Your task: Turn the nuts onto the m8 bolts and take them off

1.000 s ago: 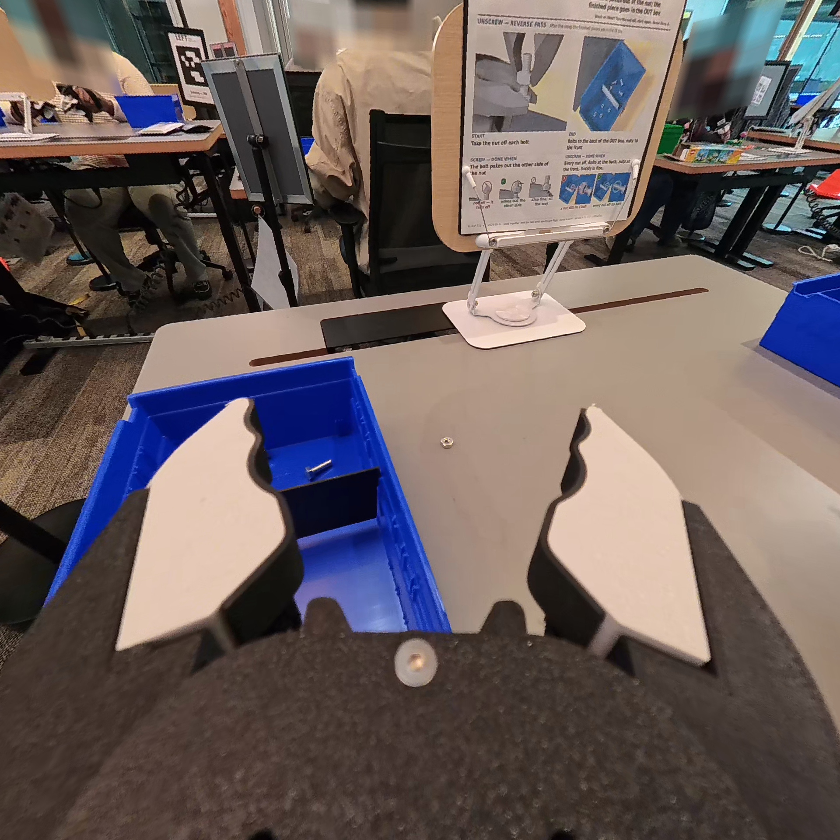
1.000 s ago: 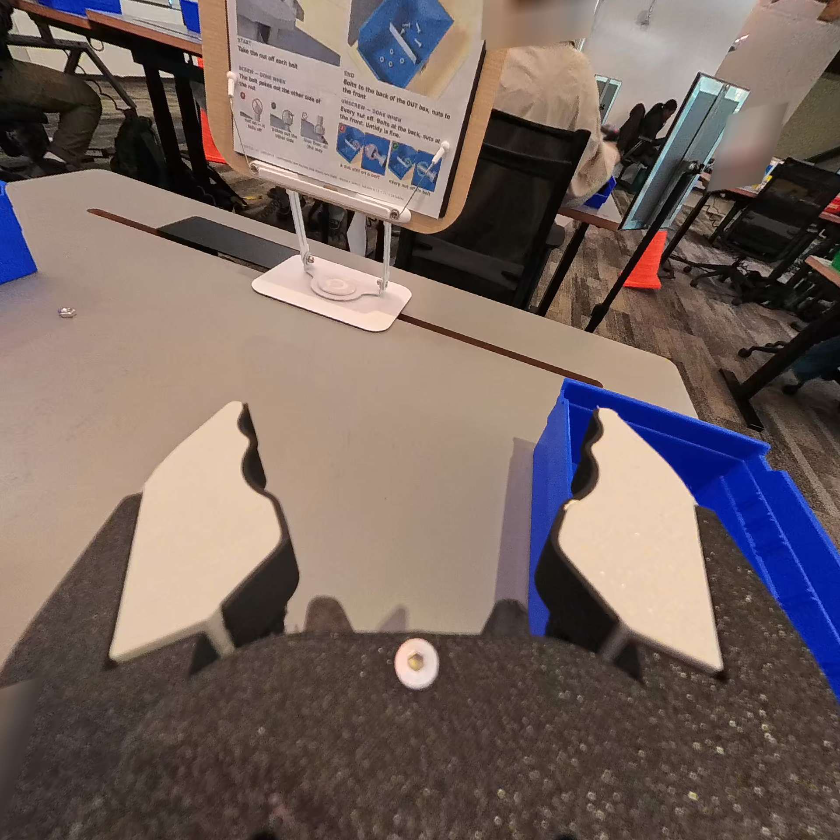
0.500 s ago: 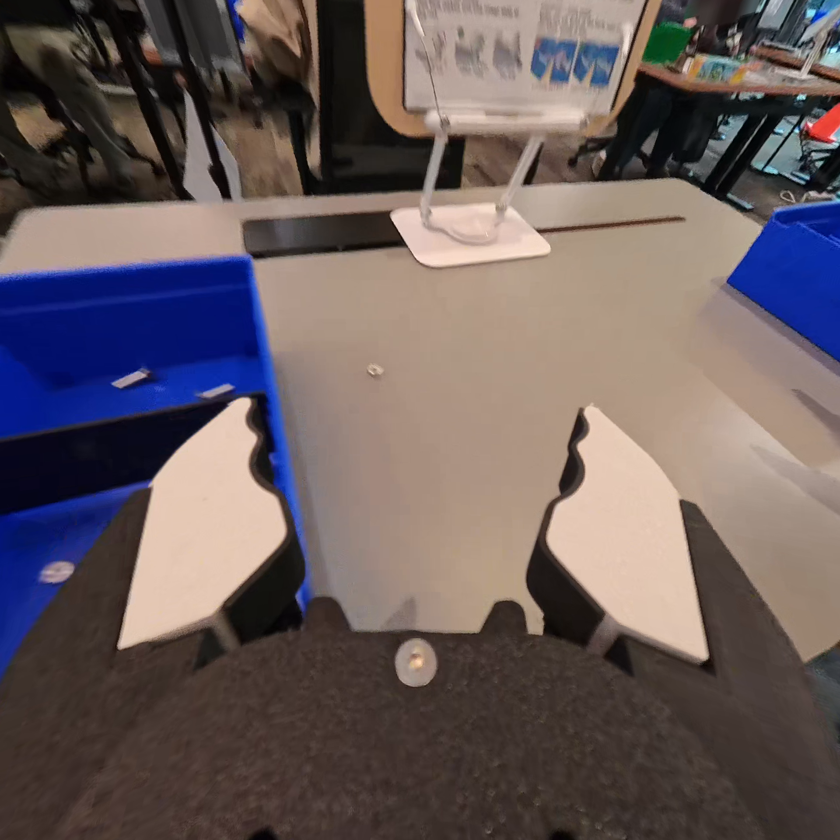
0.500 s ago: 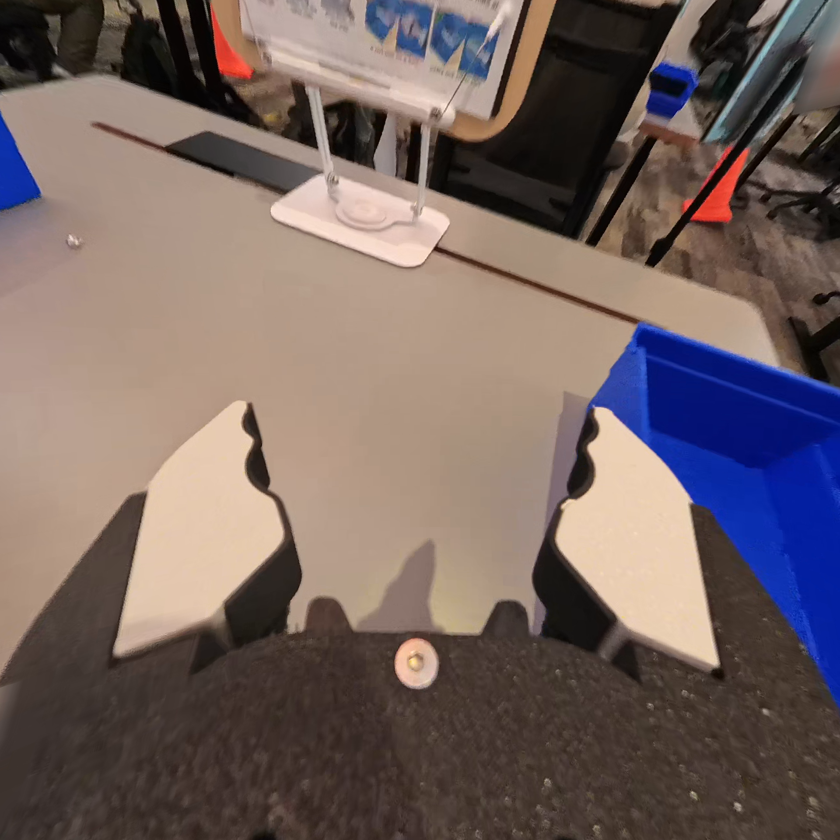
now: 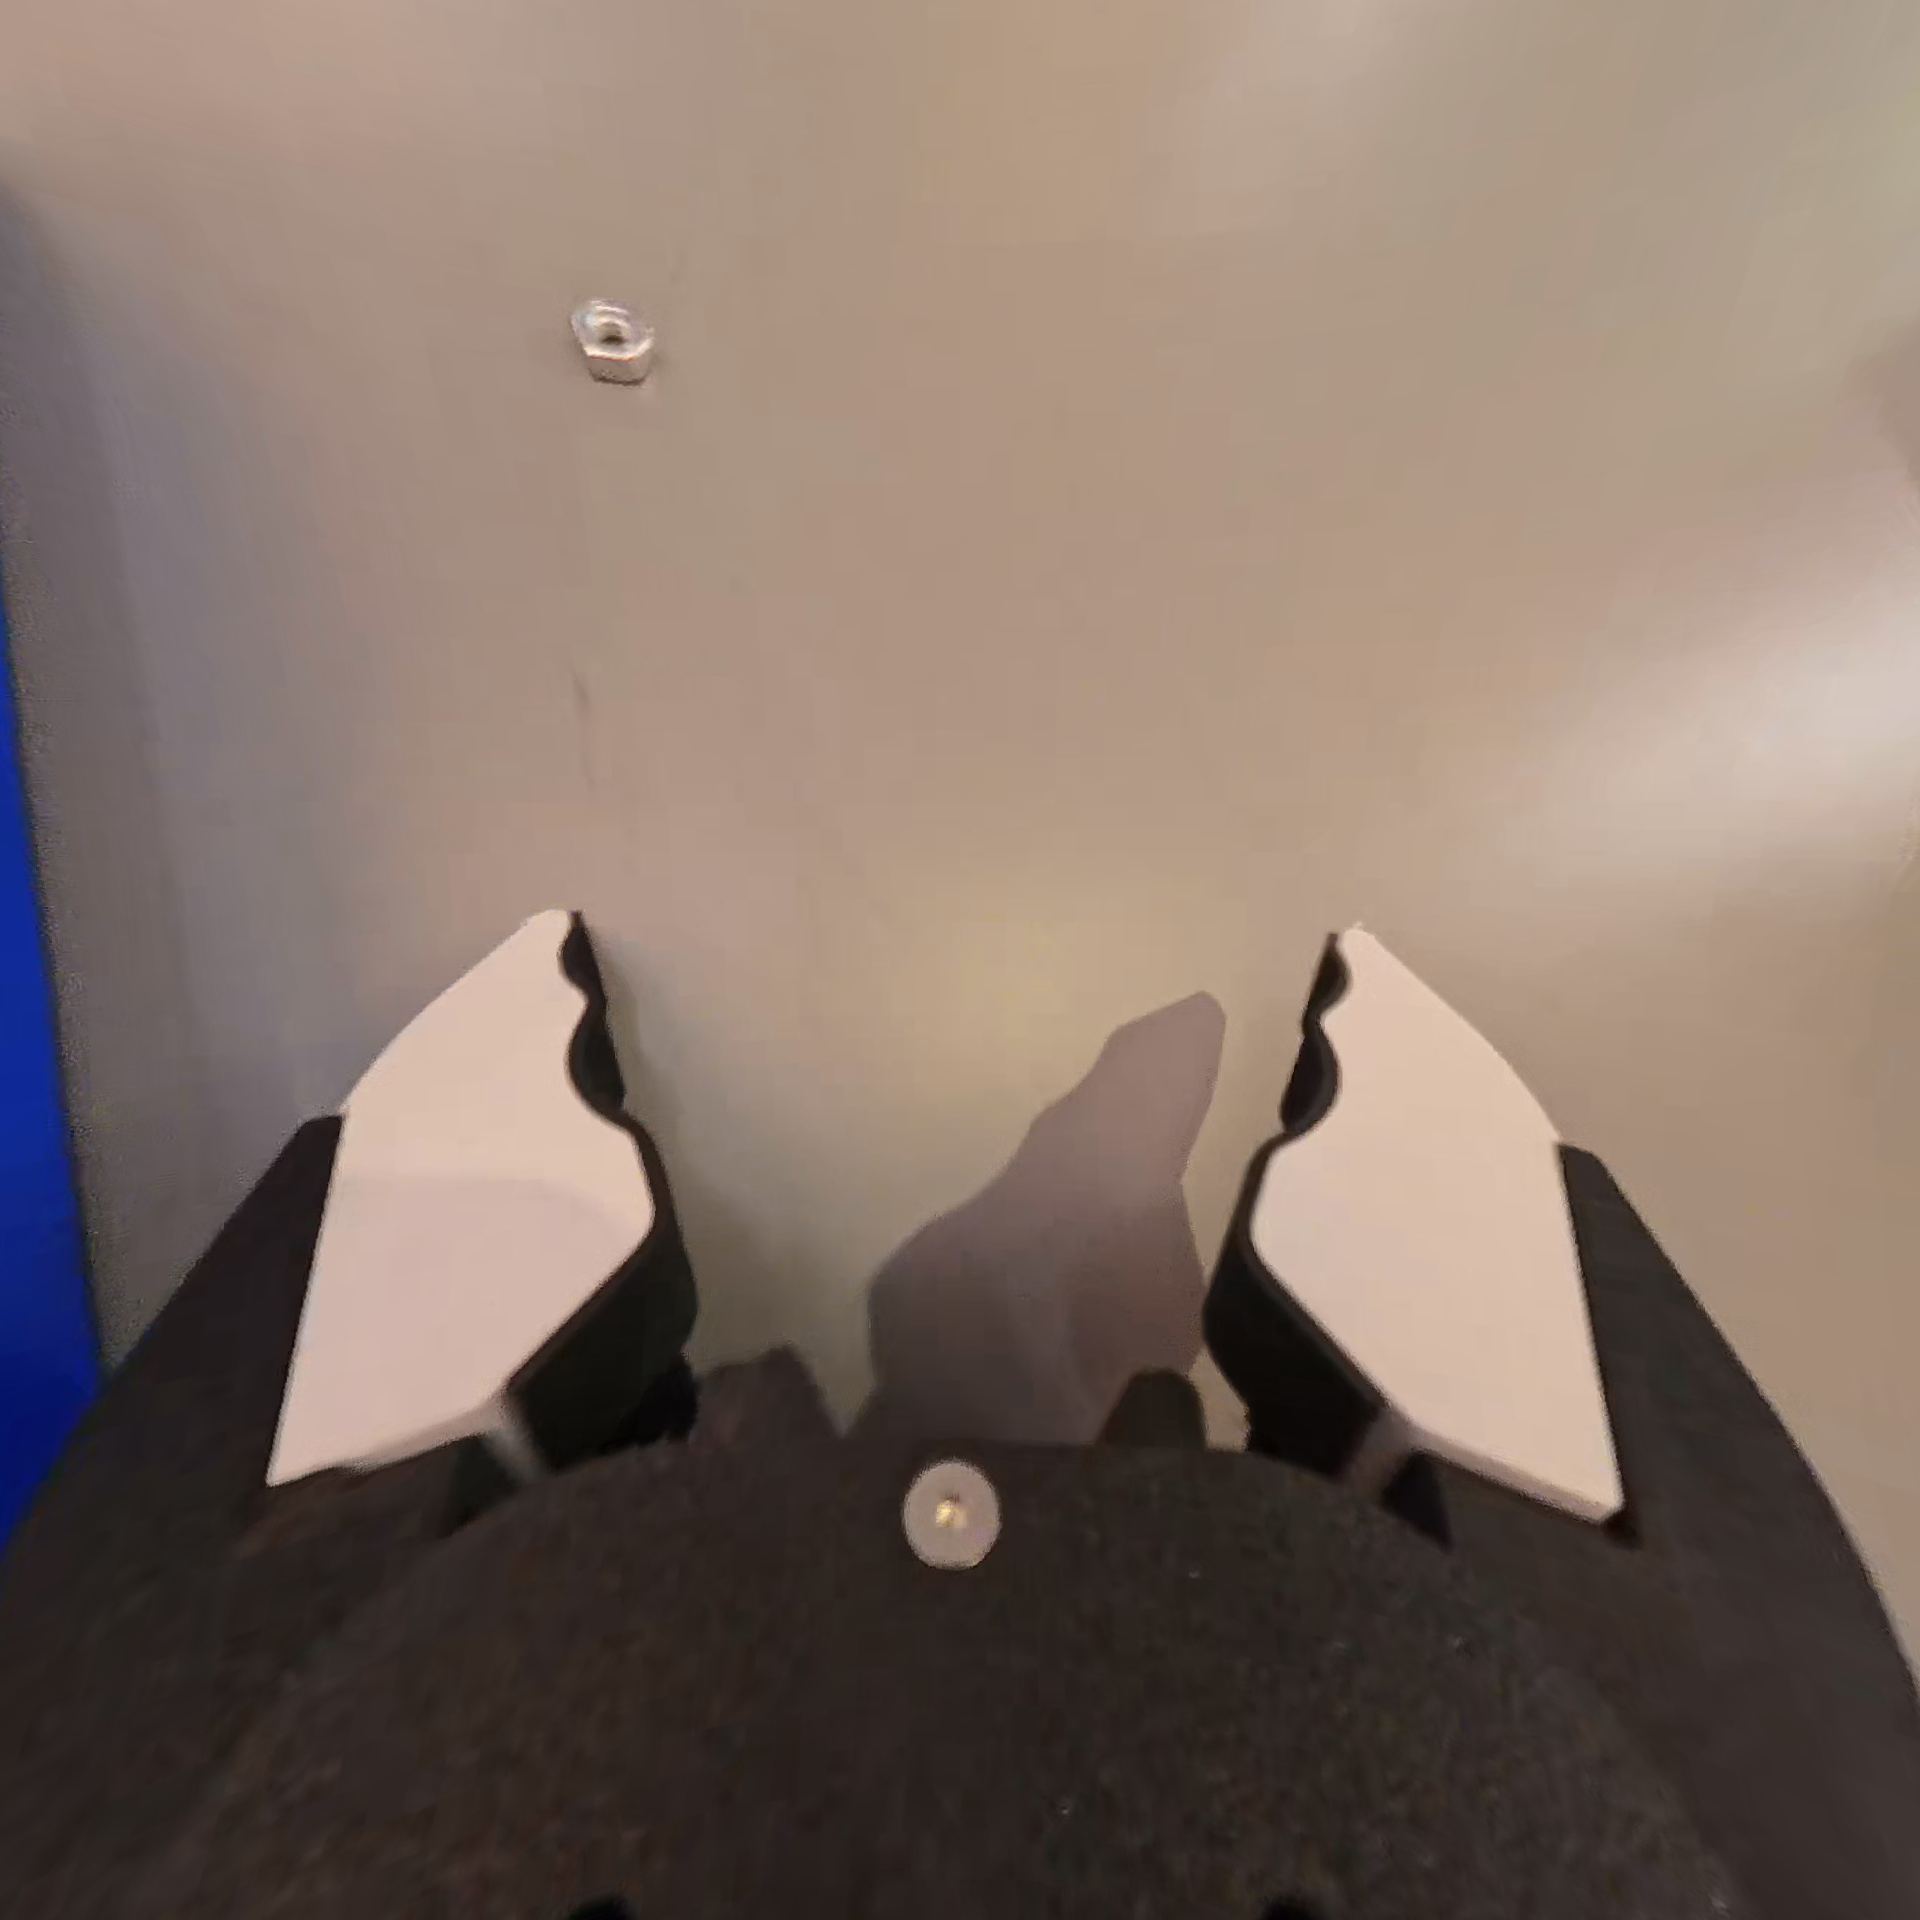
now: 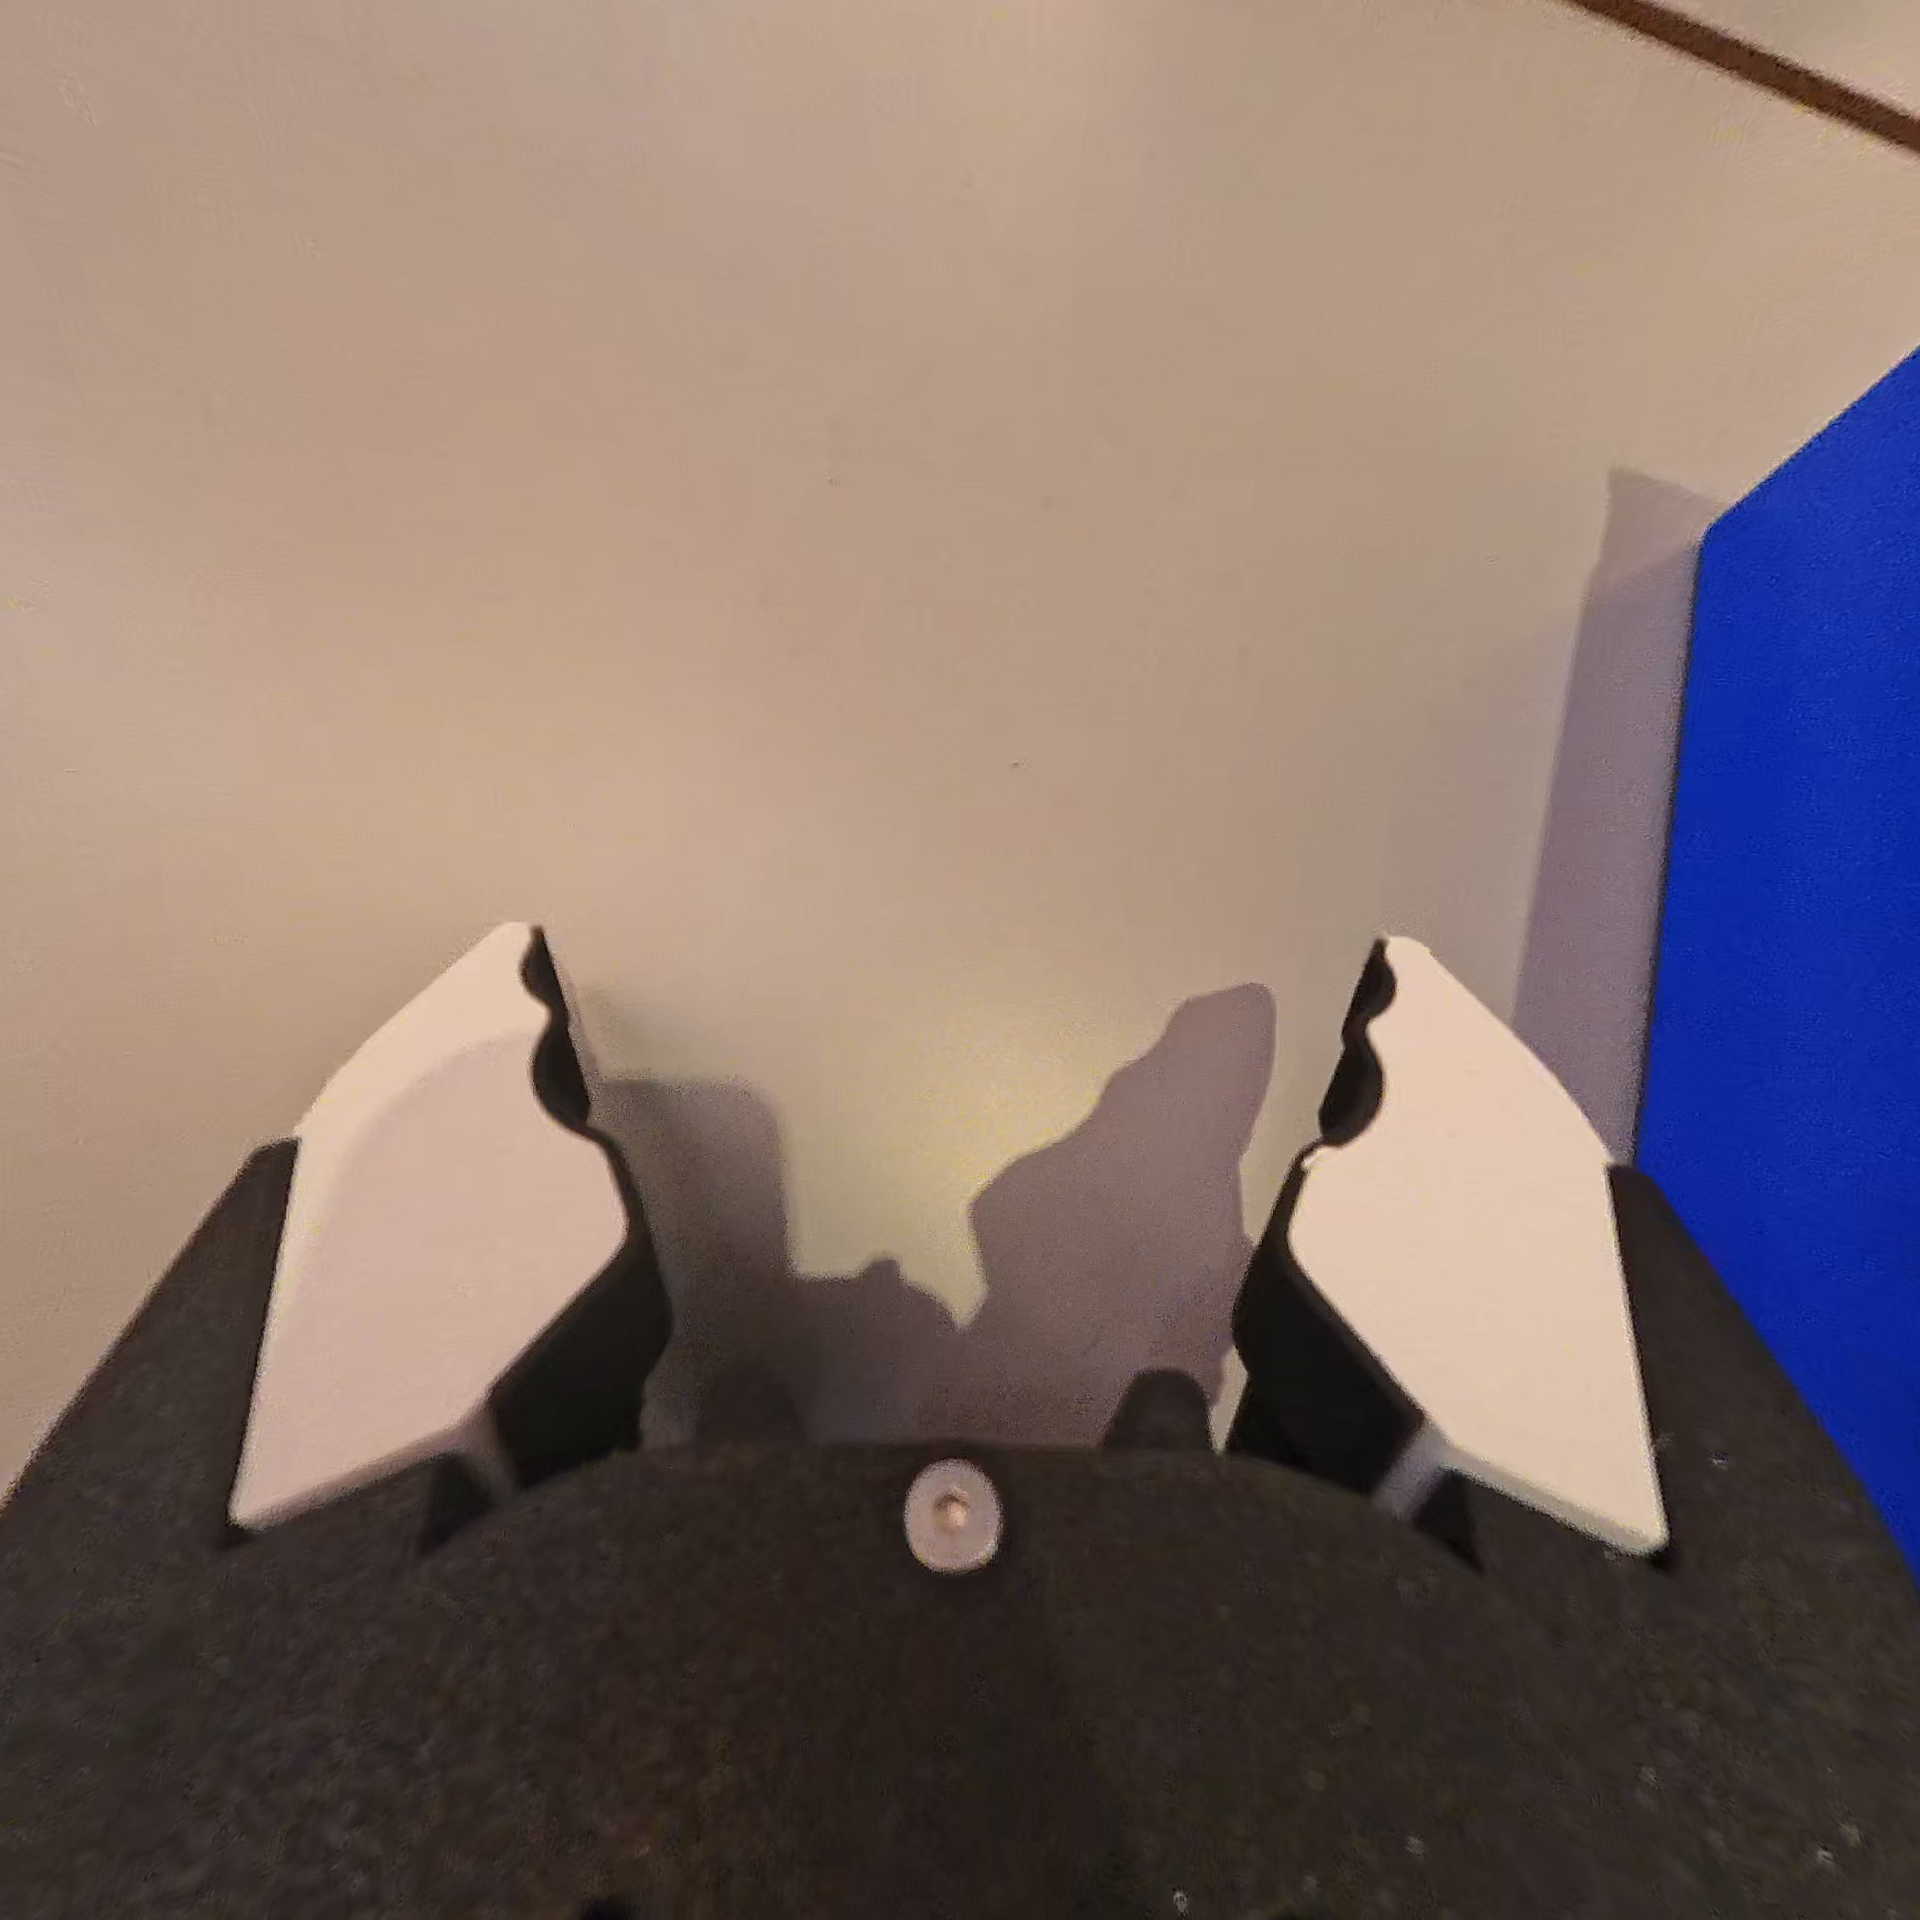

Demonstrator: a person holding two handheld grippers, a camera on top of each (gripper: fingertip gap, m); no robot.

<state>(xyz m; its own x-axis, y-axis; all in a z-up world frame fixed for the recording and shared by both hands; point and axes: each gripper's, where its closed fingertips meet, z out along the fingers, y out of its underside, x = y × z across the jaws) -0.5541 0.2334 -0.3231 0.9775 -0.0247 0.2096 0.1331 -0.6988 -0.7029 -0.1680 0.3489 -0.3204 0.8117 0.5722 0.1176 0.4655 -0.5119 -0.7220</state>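
Note:
A small silver nut (image 5: 613, 341) lies alone on the grey table (image 5: 1039, 520), ahead and to the left of my left gripper (image 5: 956, 930). The left gripper is open and empty, low over the table and pointing down at it. My right gripper (image 6: 956, 940) is also open and empty, low over bare table (image 6: 831, 520). No bolts show in either view.
A blue bin wall (image 5: 31, 1039) runs along the left edge of the left wrist view. Another blue bin wall (image 6: 1808, 831) stands just right of the right gripper. A dark slot line (image 6: 1745, 83) crosses the table's far right corner. The small silver nut (image 5: 613, 341) is about 12 centimetres from my left fingertips and 40 centimetres from my right.
Both grippers have tilted down and dropped close to the table, so the room, the sign stand and the bin insides have left view. Both stay open.

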